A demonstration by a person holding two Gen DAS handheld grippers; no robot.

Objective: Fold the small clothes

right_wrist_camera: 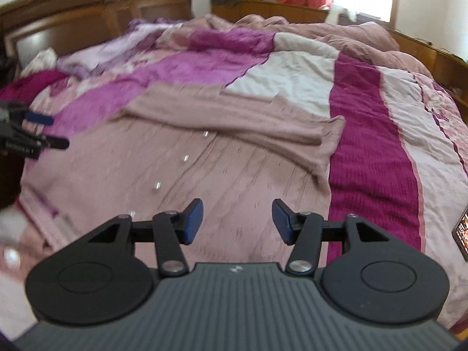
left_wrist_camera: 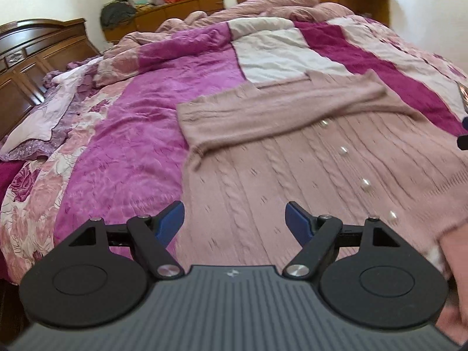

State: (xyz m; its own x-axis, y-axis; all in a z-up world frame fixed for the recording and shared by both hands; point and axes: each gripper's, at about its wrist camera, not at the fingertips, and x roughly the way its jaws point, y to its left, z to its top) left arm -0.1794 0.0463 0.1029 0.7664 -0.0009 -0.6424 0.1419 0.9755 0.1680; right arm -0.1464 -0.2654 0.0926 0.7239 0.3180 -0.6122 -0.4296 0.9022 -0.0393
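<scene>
A dusty-pink cable-knit cardigan point(left_wrist_camera: 292, 161) with pearl buttons lies flat on the bed, both sleeves folded across its chest. It also shows in the right wrist view point(right_wrist_camera: 181, 169). My left gripper point(left_wrist_camera: 234, 219) is open and empty, just above the cardigan's lower left part. My right gripper point(right_wrist_camera: 237, 219) is open and empty, above the cardigan's lower right part. The left gripper's fingertips point(right_wrist_camera: 44, 120) show at the left edge of the right wrist view. The right gripper's tip point(left_wrist_camera: 463, 134) peeks in at the right edge of the left wrist view.
The bed is covered by a magenta, pink and white patchwork quilt point(left_wrist_camera: 131, 111). A wooden headboard point(right_wrist_camera: 87, 8) stands on the left. A rumpled pink duvet point(left_wrist_camera: 263, 3) lies at the far side. A phone point(right_wrist_camera: 462, 234) lies at the quilt's right edge.
</scene>
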